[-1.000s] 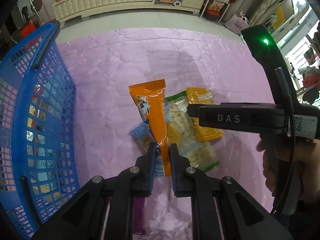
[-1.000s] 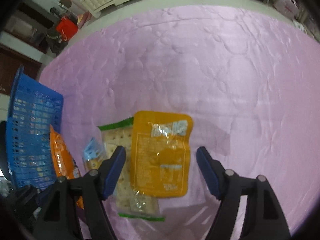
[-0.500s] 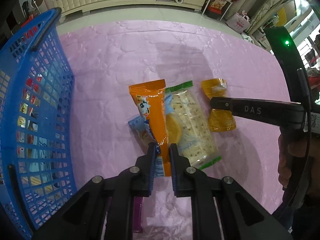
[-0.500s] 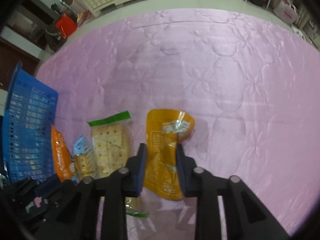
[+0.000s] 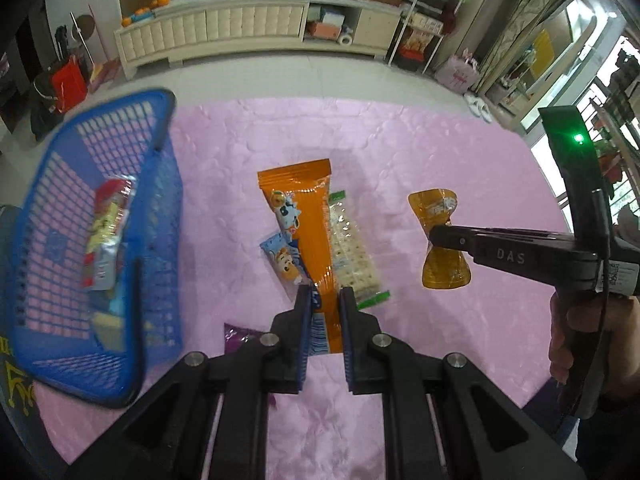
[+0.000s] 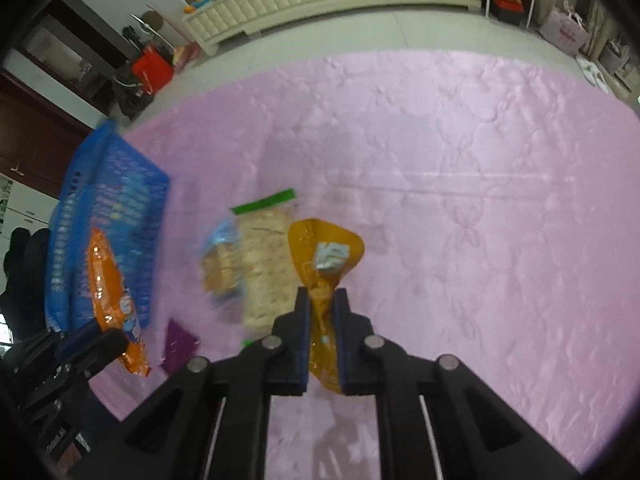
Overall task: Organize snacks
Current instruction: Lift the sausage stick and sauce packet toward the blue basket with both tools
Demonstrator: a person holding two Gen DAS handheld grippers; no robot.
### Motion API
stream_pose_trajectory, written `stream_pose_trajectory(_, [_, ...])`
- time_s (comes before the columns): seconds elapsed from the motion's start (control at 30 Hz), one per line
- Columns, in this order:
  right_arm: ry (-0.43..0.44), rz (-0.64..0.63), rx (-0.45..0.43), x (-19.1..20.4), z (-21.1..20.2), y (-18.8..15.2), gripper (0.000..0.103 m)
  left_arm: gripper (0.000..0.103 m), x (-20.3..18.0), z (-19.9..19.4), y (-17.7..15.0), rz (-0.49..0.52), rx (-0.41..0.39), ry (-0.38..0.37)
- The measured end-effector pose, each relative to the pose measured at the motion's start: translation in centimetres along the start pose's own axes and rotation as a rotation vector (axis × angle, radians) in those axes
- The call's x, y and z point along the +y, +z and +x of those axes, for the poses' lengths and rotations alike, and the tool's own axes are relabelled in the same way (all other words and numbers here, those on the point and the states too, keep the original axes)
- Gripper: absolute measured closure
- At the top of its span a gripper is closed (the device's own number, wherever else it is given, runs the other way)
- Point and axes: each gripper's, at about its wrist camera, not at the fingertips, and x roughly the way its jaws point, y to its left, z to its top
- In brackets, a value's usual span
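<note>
Left gripper (image 5: 324,300) clamps the orange packet (image 5: 305,232); right gripper (image 6: 321,300) pinches the yellow pouch (image 6: 326,254) right of the blue basket (image 5: 60,344).

Pink quilted cloth (image 5: 400,152) covers desk. Pale tiled floor (image 5: 248,80) beyond. Long cream cabinet (image 5: 224,36) along far wall, oranges (image 5: 144,12) on top. Wire shelf rack (image 5: 424,28) right. Bright window (image 5: 616,80) far right.

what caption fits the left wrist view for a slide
Left gripper shut on orange pack, right gripper pinching yellow pouch, blue basket alongside.
</note>
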Motion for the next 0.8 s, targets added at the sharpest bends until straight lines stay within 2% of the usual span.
stream_pose_trajectory(0.23, [0.024,-0.049,-0.091,3.4,-6.1,-2.2,0.089,0.091,0.3,-6.1,-2.0,0.013,-0.088,-0.013])
stream_pose_trajectory(0.37, [0.051,-0.094,-0.131,6.7,-8.2,-3.1,0.089,0.091,0.9,-9.0,-2.3,0.004,-0.129,0.001])
stream_pose_trajectory(0.57, [0.094,-0.164,-0.158,11.1,-9.8,-3.5,0.089,0.091,3.6,-12.3,-3.0,-0.013,-0.177,0.028])
stream_pose_trajectory(0.8, [0.139,-0.242,-0.162,16.4,-9.2,-2.7,0.089,0.091,8.5,-15.2,-2.9,-0.064,-0.219,0.076])
